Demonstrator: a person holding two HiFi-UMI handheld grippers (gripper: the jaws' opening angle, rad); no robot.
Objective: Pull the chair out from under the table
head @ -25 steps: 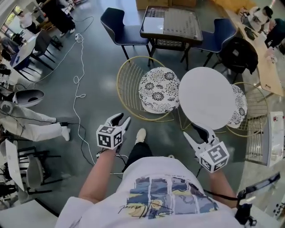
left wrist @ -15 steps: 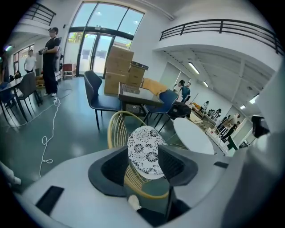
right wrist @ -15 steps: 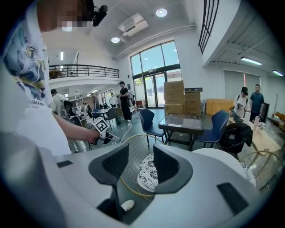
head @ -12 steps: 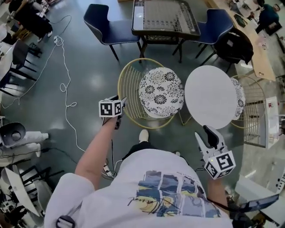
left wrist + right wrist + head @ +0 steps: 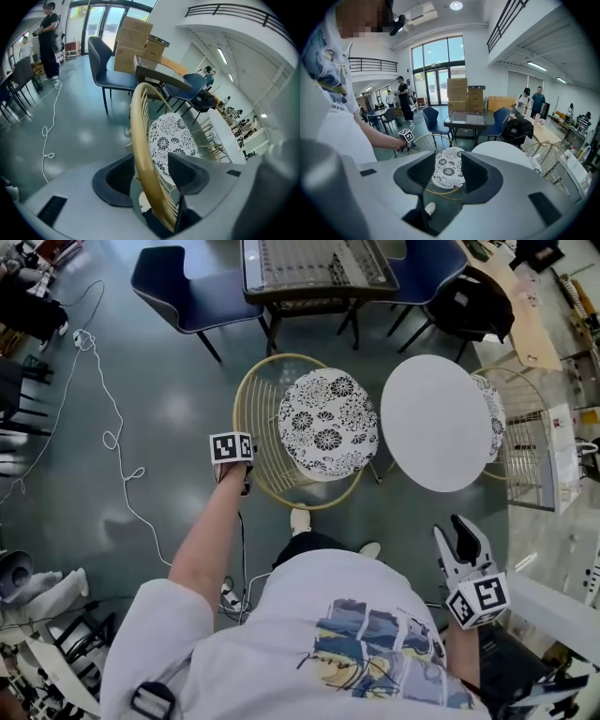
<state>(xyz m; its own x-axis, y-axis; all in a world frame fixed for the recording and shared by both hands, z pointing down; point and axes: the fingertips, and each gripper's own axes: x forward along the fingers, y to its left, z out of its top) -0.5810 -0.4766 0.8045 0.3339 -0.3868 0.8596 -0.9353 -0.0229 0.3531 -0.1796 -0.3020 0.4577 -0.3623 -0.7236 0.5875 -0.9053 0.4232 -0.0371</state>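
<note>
White T-shirt point(image 5: 309, 592) with blue-and-yellow print, white shoes point(image 5: 299, 519); grey left gripper point(image 5: 157, 171) and right gripper point(image 5: 453, 532), dark pads point(image 5: 423, 171), black-and-white marker cubes point(image 5: 231, 447).

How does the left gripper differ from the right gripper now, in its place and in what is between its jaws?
The left gripper reaches out to the gold wire chair; the right gripper is held back beside the person's body, apart from that chair. The left gripper's jaws, which have just been opening, have the chair's gold rim between them without pressing it; the right gripper's jaws have nothing between them. Both grippers are open.
</note>
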